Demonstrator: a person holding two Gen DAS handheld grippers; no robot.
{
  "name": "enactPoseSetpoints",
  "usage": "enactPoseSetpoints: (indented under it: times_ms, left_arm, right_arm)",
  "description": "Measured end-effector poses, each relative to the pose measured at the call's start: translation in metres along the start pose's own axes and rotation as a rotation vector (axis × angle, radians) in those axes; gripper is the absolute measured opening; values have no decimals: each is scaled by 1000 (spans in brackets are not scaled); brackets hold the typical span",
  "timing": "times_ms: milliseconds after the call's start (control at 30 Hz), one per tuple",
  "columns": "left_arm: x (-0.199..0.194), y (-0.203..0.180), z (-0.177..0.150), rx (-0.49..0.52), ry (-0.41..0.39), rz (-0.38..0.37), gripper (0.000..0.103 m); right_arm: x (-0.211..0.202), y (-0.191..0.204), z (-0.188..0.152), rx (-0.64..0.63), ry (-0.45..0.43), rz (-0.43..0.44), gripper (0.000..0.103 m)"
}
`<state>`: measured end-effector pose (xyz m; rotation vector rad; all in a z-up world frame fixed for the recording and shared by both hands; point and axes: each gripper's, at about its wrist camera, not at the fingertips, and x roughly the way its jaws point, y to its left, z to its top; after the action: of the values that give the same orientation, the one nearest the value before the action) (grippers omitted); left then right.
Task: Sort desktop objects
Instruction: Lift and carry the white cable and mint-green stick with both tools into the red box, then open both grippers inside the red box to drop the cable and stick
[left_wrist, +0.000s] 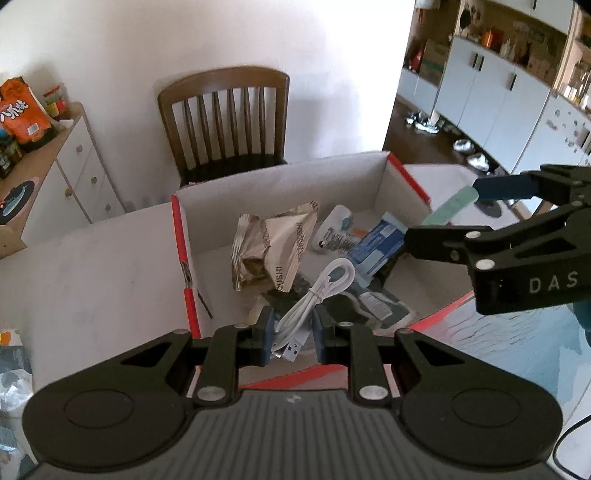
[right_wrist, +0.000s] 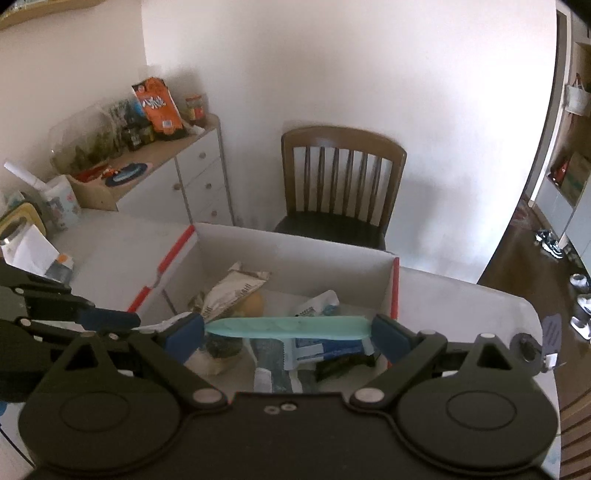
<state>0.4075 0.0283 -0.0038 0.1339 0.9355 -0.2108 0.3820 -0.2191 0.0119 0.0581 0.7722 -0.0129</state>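
Over the open box (left_wrist: 380, 177), left tool (left_wrist: 293, 332) clamps the white cable (left_wrist: 317, 295) between its pads; right tool (right_wrist: 288, 328) grips a teal strip (right_wrist: 288, 326) endwise across its tips.

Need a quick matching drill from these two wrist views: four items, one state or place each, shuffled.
Items:
1. white USB cable
2. teal flat strip
3. silver snack packet
4. wooden chair

States:
A. standing behind the table, by the wall
B. lying inside the cardboard box
C. clamped in the left gripper
D. held end to end across the right gripper

Pairs: 1-C, 2-D, 3-B, 4-A
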Motion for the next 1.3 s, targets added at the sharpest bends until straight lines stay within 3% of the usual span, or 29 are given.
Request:
enactPoseSetpoints:
  times_ms: [533,1300]
  left_arm:
    - [54,-5,10,68,129,12,20]
    - [88,0,4,45,195,-3,20]
  right_arm:
    - [68,-13,-1,84,160,18,97]
    - [112,-18,-14,102,254,0,97]
